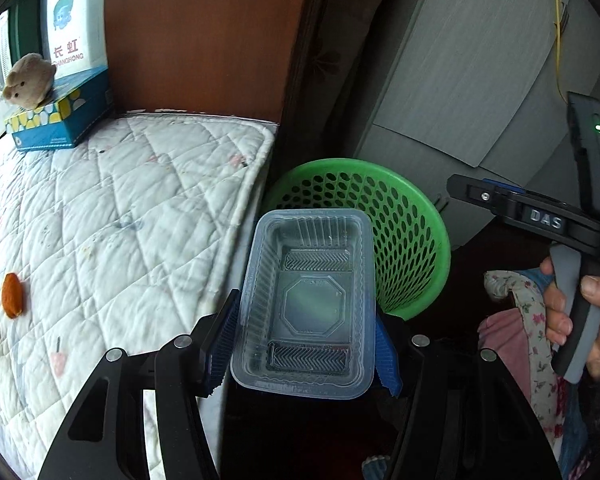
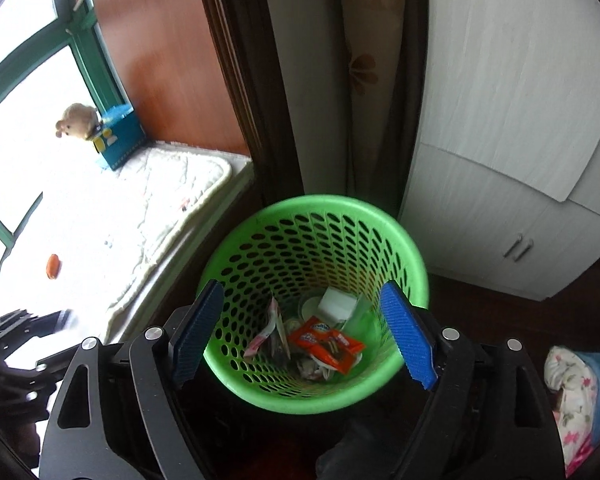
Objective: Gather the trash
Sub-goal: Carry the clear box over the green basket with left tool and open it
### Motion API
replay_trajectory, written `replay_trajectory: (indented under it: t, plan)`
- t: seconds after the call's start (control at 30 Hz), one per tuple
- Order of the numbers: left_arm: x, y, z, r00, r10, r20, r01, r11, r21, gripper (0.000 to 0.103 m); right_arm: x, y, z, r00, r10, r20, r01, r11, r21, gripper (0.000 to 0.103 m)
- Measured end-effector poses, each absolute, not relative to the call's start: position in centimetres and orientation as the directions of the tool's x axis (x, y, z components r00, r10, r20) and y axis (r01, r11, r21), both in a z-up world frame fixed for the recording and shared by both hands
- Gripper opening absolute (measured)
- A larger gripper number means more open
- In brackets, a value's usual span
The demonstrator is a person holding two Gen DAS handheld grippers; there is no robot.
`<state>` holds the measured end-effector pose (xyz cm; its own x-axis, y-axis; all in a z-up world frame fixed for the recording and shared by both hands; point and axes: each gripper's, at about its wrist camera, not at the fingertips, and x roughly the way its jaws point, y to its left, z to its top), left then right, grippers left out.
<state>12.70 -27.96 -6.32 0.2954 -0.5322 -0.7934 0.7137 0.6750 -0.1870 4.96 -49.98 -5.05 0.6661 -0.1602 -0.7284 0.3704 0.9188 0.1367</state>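
My tray [image 1: 306, 304] is clear, glossy plastic with ribbed walls. The green basket [image 2: 316, 240] is perforated plastic, smooth at its rim. My pads [image 2: 408, 336] are blue and ridged, on matt black arms. The mattress [image 1: 120, 220] is quilted white cloth; the panel [image 1: 204, 32] looks like polished wood.

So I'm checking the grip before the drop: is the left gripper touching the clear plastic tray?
Touching. The left wrist view shows the left gripper with both blue pads against the clear plastic tray.

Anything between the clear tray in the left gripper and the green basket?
Nothing. In the left wrist view the clear tray, clamped in the left gripper, hangs just short of the green basket with its far end overlapping the rim; no object lies between.
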Motion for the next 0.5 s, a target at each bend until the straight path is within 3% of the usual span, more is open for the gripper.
replay_trajectory:
  t: [0.5]
  plan:
    - [13.3,-35.7,-8.1,0.245,-0.512,-0.823,0.733,0.654,-0.189,0.057,1.5,-52.5,-3.4,0.700,-0.184,-0.690,0.417,0.890,0.185,0.083]
